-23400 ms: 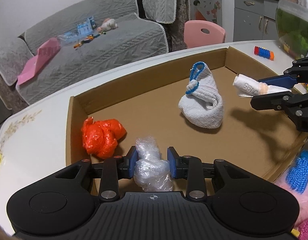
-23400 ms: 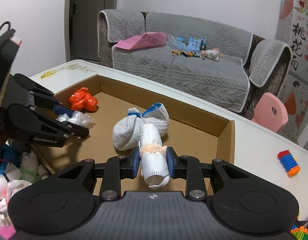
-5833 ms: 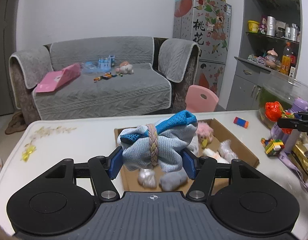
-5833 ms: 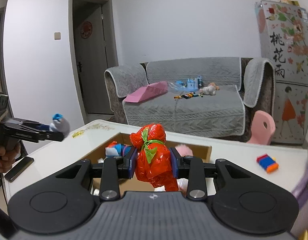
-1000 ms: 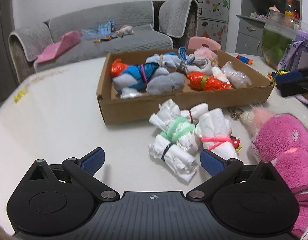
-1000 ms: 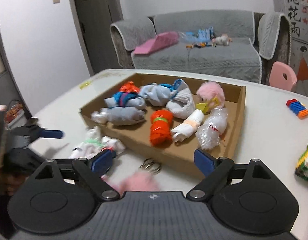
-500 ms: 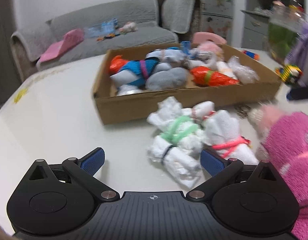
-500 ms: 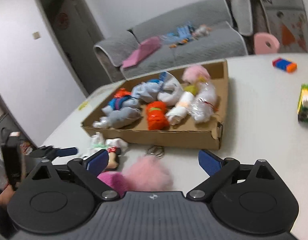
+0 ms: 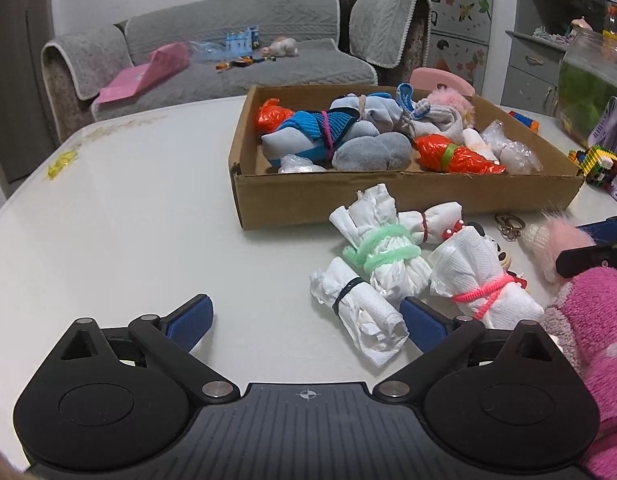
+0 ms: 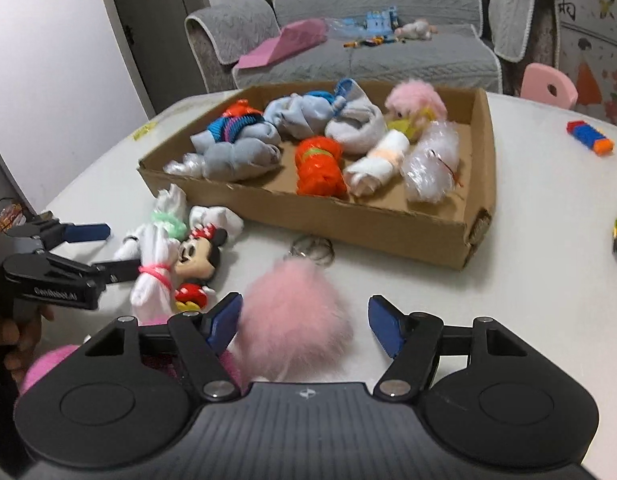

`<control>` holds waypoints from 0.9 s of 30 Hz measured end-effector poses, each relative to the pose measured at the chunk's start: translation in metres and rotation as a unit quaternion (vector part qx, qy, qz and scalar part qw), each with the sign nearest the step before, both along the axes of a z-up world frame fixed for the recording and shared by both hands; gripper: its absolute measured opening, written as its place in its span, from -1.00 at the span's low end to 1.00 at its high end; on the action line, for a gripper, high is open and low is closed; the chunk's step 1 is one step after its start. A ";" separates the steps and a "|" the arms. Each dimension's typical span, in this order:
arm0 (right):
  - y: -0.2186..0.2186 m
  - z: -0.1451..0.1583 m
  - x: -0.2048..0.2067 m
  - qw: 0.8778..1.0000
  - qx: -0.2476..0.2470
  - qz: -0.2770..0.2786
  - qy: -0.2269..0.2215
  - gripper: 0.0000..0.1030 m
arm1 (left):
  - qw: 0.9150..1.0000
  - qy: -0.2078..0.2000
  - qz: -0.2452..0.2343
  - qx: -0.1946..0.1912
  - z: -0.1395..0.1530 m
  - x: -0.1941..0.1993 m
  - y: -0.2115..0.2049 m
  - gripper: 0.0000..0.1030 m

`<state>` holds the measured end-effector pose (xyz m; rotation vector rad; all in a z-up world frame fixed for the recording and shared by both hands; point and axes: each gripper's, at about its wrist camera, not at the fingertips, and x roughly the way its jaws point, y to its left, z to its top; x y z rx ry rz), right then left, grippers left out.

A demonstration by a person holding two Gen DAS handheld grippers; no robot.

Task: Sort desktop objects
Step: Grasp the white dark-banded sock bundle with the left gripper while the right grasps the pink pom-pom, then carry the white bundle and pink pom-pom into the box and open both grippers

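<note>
A cardboard box (image 9: 388, 200) (image 10: 348, 216) on the white table holds several tied bundles of socks and plastic bags. In front of it lie white tissue bundles: one with a black band (image 9: 360, 316), one tied in green (image 9: 384, 256), one tied in pink (image 9: 480, 284). My left gripper (image 9: 306, 320) (image 10: 108, 252) is open wide, and the black-banded bundle lies just inside its right finger. My right gripper (image 10: 304, 320) is closing around a pink fluffy pompom (image 10: 296, 308) (image 9: 556, 240); a gap still shows at its right pad. A Minnie Mouse keychain (image 10: 198, 256) lies beside it.
A magenta plush (image 9: 600, 312) sits at the near right of the left wrist view. A metal keyring (image 10: 312, 250) lies by the box wall. A blue-orange block toy (image 10: 588, 138), a colourful brick model (image 9: 596, 164) and a glass jar (image 9: 584, 92) stand further right.
My right gripper has sunk over the pink pompom and its jaws have narrowed around it. The left gripper stays wide and has hardly moved.
</note>
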<state>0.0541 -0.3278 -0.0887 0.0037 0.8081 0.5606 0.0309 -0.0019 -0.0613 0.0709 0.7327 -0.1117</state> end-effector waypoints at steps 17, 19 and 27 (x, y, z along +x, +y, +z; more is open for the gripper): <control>-0.023 0.012 -0.005 0.999 0.053 -0.015 -0.002 -0.37 | 0.999 0.003 -0.012 -0.036 0.009 -0.011 0.006 -0.40; -0.031 0.014 -0.004 0.997 0.072 -0.016 0.001 -0.37 | 0.999 0.000 -0.010 -0.033 0.011 -0.013 0.007 -0.40; -0.064 0.026 0.004 0.983 0.179 -0.032 0.008 -0.37 | 0.999 -0.032 0.006 -0.036 0.025 -0.022 0.020 -0.41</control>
